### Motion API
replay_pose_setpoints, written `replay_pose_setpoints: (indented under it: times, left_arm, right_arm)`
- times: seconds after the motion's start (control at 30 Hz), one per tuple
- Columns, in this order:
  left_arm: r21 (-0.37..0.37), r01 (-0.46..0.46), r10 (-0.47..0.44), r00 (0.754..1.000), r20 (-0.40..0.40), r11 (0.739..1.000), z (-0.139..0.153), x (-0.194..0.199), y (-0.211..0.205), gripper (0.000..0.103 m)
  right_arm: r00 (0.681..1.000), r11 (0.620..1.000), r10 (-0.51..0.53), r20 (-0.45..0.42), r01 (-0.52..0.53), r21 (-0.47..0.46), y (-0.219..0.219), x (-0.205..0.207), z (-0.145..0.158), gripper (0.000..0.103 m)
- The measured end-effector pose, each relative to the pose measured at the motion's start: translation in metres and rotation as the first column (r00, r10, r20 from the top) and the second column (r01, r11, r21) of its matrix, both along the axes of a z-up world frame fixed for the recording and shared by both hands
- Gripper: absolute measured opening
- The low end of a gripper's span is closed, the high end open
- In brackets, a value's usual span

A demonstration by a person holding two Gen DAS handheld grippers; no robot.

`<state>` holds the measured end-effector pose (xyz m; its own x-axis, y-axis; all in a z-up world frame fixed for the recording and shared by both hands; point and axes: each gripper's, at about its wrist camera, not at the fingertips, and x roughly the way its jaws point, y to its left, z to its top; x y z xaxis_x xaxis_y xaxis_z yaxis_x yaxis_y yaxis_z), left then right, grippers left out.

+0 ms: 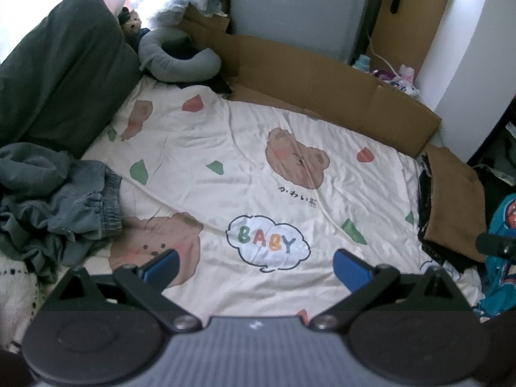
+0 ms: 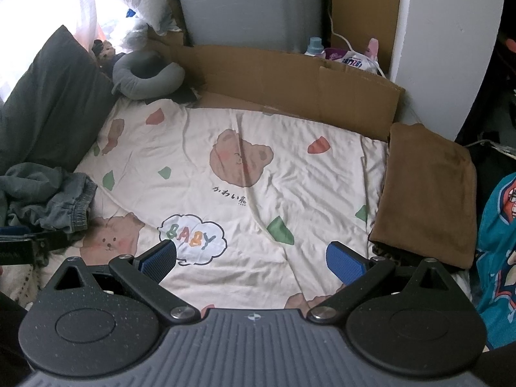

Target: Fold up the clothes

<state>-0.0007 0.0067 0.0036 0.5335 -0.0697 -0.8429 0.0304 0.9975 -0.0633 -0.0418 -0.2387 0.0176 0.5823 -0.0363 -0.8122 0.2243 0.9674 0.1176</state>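
A cream bedsheet [image 2: 290,177] printed with bears and a "BABY" cloud fills both views. A dark green pillow [image 1: 61,74] leans at ten o'clock, and cardboard [image 2: 290,77] lines the far edge at twelve. A folded brown garment [image 2: 429,193] lies flat at three o'clock, long axis running from near to far. A rumpled heap of grey-green and denim clothes [image 1: 58,200] sits at nine o'clock. The left gripper [image 1: 254,264] and right gripper [image 2: 251,258] both hover over the sheet, blue pads [image 2: 345,262] spread wide, holding nothing

Crumpled grey-blue clothes pile [image 1: 54,200] at bed's left edge, folded brown garment [image 2: 425,193] flat at right edge
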Motion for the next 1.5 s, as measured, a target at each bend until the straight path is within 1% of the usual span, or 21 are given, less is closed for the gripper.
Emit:
replay_pose_setpoints:
  times: [0.37,0.7,0.97,1.13,1.23,1.33,1.43,1.47,1.5]
  left_arm:
    - [0.010,0.009,-0.009,1.000,-0.010,1.000,-0.004,0.000,-0.006,0.102]
    - [0.018,0.013,-0.012,1.000,-0.002,1.000,0.000,0.004,-0.005,0.102]
    - [0.021,0.020,-0.020,1.000,0.003,1.000,0.006,0.009,-0.003,0.102]
    - [-0.010,0.054,-0.054,0.998,0.023,0.998,0.029,0.013,0.000,0.102]
    - [-0.009,0.091,-0.090,0.995,0.044,0.996,0.053,0.018,0.003,0.102]
    - [0.011,0.106,-0.107,0.992,0.064,0.994,0.076,0.023,0.010,0.102]
    - [-0.021,0.113,-0.112,0.992,0.062,0.993,0.098,0.027,0.023,0.102]
    - [-0.025,0.113,-0.112,0.992,0.063,0.993,0.104,0.027,0.028,0.102]
    - [-0.013,0.110,-0.109,0.992,0.069,0.994,0.111,0.028,0.033,0.102]
  right_arm:
    - [1.000,1.000,-0.010,0.010,0.010,0.007,-0.002,-0.002,0.001,0.102]
    - [1.000,1.000,-0.023,0.008,0.022,0.016,-0.003,0.001,0.002,0.102]
    - [0.998,0.998,-0.059,0.031,0.058,0.019,-0.002,0.004,0.014,0.102]
    - [0.994,0.997,-0.080,0.075,0.078,0.025,-0.004,0.003,0.033,0.102]
    - [0.993,0.997,-0.077,0.088,0.075,0.020,-0.005,0.004,0.043,0.102]
    - [0.992,0.997,-0.073,0.102,0.072,0.013,-0.005,0.005,0.054,0.102]
    - [0.991,0.998,-0.061,0.122,0.062,-0.006,-0.003,0.005,0.065,0.102]
    - [0.990,0.998,-0.056,0.129,0.058,-0.014,-0.002,0.004,0.069,0.102]
    - [0.990,0.998,-0.052,0.133,0.055,-0.015,-0.001,0.004,0.072,0.102]
